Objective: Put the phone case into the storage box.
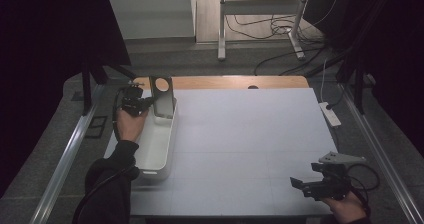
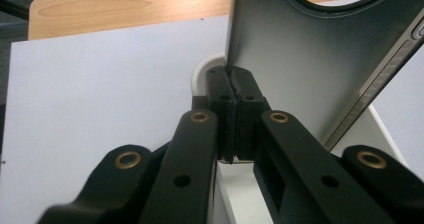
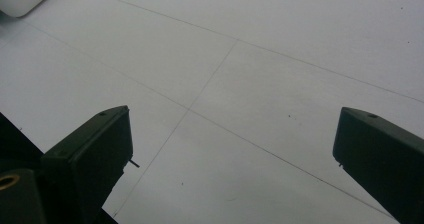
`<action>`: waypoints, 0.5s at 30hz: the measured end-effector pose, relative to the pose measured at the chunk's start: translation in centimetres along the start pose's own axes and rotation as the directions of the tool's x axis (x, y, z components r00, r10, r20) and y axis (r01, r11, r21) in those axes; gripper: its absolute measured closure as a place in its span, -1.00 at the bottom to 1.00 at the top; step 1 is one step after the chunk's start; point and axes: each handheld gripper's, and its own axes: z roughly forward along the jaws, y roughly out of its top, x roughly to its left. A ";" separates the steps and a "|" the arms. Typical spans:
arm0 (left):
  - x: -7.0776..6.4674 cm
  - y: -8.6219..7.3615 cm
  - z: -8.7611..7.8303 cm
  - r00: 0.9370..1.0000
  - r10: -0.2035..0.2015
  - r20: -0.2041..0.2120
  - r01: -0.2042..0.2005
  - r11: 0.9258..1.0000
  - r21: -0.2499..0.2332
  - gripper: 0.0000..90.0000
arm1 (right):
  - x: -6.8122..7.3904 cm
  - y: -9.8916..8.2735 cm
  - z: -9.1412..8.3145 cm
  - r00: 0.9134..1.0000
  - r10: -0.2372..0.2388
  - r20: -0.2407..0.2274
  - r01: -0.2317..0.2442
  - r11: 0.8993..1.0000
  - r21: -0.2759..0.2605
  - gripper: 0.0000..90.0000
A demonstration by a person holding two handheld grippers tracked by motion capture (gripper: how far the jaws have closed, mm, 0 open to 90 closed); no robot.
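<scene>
Left gripper [image 2: 231, 91]: jaws closed together, pinching the lower edge of a dark flat plate [image 2: 300, 59]. Held in the person's left hand [image 1: 131, 124], at the far left of the table.

Plate [image 1: 162, 97]: dark grey, thin, with a round hole near its top and a ridged strip along one edge. It stands nearly upright, rising from the jaws, its lower end over the far end of the tray.

Tray [image 1: 156, 149]: white, long, rounded corners. It lies just beside and below the left gripper, running back toward the person along the table's left edge. Its rim [image 2: 202, 71] shows right behind the closed jaws.

Table [image 1: 250, 144]: white sheet marked with faint lines, a bare wooden strip [image 1: 225, 82] beyond the plate.

Right gripper [image 1: 310, 186]: jaws wide apart, nothing between them. Held in the right hand [image 1: 345, 209] at the near right corner, well apart from the tray and the left gripper, just above the white surface [image 3: 240, 74].

Power strip [image 1: 330, 114]: white, off the table's right edge, beyond the right gripper.
</scene>
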 end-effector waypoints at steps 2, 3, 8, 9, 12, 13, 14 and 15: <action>-0.1 0.0 0.1 1.000 0.011 0.008 -0.011 1.000 0.003 0.91 | 0.0 0.0 0.0 1.000 0.000 -0.001 0.000 1.000 0.003 -0.93; -0.1 0.0 0.1 1.000 0.011 0.008 -0.011 1.000 0.003 0.84 | 0.0 0.0 0.0 1.000 0.000 -0.001 0.000 1.000 0.003 -0.93; -0.1 0.2 -0.3 1.000 0.019 0.022 -0.019 1.000 -0.010 0.78 | 0.0 0.0 0.0 1.000 0.002 -0.001 -0.002 1.000 0.005 -0.93; -0.1 0.3 -0.3 1.000 0.019 0.024 -0.018 1.000 -0.011 0.76 | 0.0 0.0 0.0 1.000 0.002 -0.002 -0.002 1.000 0.006 -0.93; -0.1 0.3 -0.4 0.999 0.015 0.032 -0.014 1.000 -0.012 0.71 | 0.0 0.0 0.0 1.000 0.001 -0.001 -0.001 1.000 0.007 -0.93; -0.1 0.3 -0.5 0.999 0.018 0.032 -0.018 1.000 -0.010 0.69 | 0.0 0.0 0.0 1.000 0.002 -0.001 -0.002 1.000 0.006 -0.93; -0.1 0.3 -0.5 0.999 0.021 0.033 -0.021 1.000 -0.011 0.66 | 0.0 0.0 0.0 1.000 0.001 -0.001 -0.001 1.000 0.006 -0.93; -0.1 0.3 -0.5 0.999 0.025 0.034 -0.025 1.000 -0.009 0.62 | 0.0 0.0 0.0 1.000 0.001 -0.001 -0.001 1.000 0.006 -0.93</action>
